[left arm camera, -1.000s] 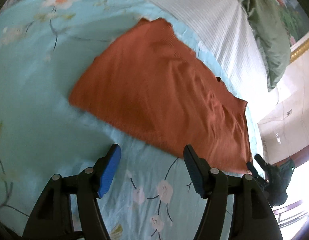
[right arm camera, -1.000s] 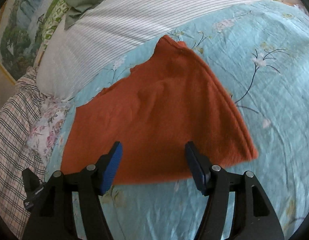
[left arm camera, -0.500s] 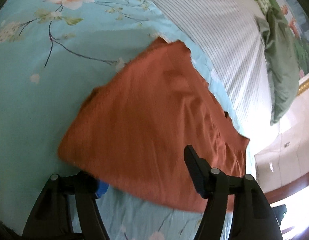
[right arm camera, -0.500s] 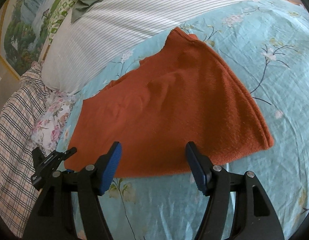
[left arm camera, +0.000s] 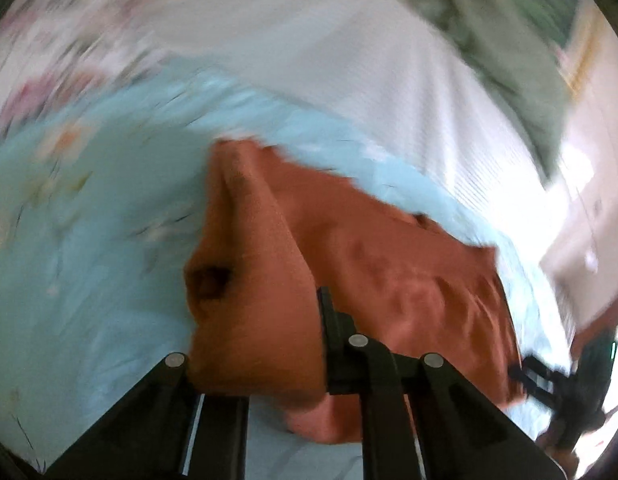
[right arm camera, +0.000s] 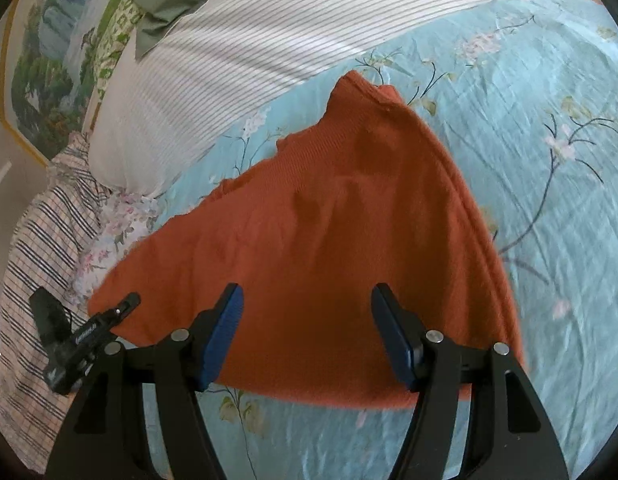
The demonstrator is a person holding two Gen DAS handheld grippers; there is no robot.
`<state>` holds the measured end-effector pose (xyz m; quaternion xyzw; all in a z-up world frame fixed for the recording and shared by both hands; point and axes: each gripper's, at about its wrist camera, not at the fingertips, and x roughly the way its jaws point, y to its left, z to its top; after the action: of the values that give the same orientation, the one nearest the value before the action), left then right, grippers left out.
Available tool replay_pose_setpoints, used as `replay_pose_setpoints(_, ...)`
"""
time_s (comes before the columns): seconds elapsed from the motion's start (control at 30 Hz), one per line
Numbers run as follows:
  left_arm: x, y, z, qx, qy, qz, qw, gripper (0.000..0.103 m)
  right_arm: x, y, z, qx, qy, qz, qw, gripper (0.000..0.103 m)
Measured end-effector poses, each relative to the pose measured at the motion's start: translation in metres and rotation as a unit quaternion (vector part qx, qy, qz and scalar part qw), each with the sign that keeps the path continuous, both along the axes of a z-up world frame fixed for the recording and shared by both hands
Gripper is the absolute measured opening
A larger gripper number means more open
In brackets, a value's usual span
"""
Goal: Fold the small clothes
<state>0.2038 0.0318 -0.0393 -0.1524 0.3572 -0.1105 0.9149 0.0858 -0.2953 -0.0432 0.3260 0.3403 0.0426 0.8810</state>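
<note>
The left gripper (left arm camera: 269, 332) has just been closing, and in its own view the jaws are now pressed together on a corner of the orange garment (left arm camera: 389, 280), with the cloth bunched up between them and lifted a little from the bed. The picture is blurred, so I cannot see the exact place where the pads (left arm camera: 325, 320) bite. The right gripper (right arm camera: 305, 336) hangs spread over the near edge of the same garment (right arm camera: 329, 240), and nothing is between its jaws.

The garment lies on the light blue flowered bedsheet (right arm camera: 549, 80), near the striped pillow (right arm camera: 269, 32) at the far side. In the right view it looks like a wide triangle: the long near hem runs left to right, and a narrower end points far, toward the pillow. So its long axis goes across the scene, I think.

The cloth looks like a soft knit, light and limp. It will probably sag and wrinkle when lifted, and it will not keep a shape by itself. It is not fragile or slippery. A good hold seems to be the corners or the thick hem, one corner for each gripper, so that the edge stays straight for the fold
</note>
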Motion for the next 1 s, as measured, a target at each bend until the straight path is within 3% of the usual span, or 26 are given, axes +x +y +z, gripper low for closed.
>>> replay_pose_setpoints(0.13,-0.013,-0.080,0.012,0.085,-0.043,-0.093,0.9911,0.008,0.026,-0.008,-0.003,0.042,0.007,0.028,0.999,0.067)
replay_pose_setpoints(0.27,-0.026,-0.151,-0.015,0.202,-0.066,-0.156,0.9647,0.008,0.065,0.004,-0.008,0.062,0.024,0.078,0.995,0.074)
replay_pose_setpoints(0.37,-0.030,-0.170,-0.038,0.243,-0.065,-0.180,0.9509,0.007,0.099,0.021,-0.014,0.070,0.045,0.123,0.989,0.079)
replay_pose_setpoints(0.47,-0.027,-0.169,-0.044,0.241,-0.061,-0.192,0.9493,0.007,0.134,0.037,-0.018,0.078,0.051,0.166,0.982,0.088)
replay_pose_setpoints(0.7,-0.025,-0.151,-0.035,0.204,-0.067,-0.202,0.9556,0.007,0.200,0.076,-0.023,0.062,0.063,0.216,0.972,0.088)
replay_pose_setpoints(0.77,-0.028,-0.149,-0.035,0.199,-0.066,-0.203,0.9564,0.007,0.215,0.087,-0.024,0.054,0.062,0.224,0.971,0.070)
replay_pose_setpoints(0.83,-0.025,-0.148,-0.034,0.191,-0.062,-0.204,0.9582,0.007,0.229,0.094,-0.030,0.076,0.077,0.235,0.966,0.023)
replay_pose_setpoints(1.0,-0.025,-0.145,-0.025,0.181,-0.065,-0.206,0.9595,0.007,0.205,0.079,0.006,0.073,0.022,0.227,0.971,0.017)
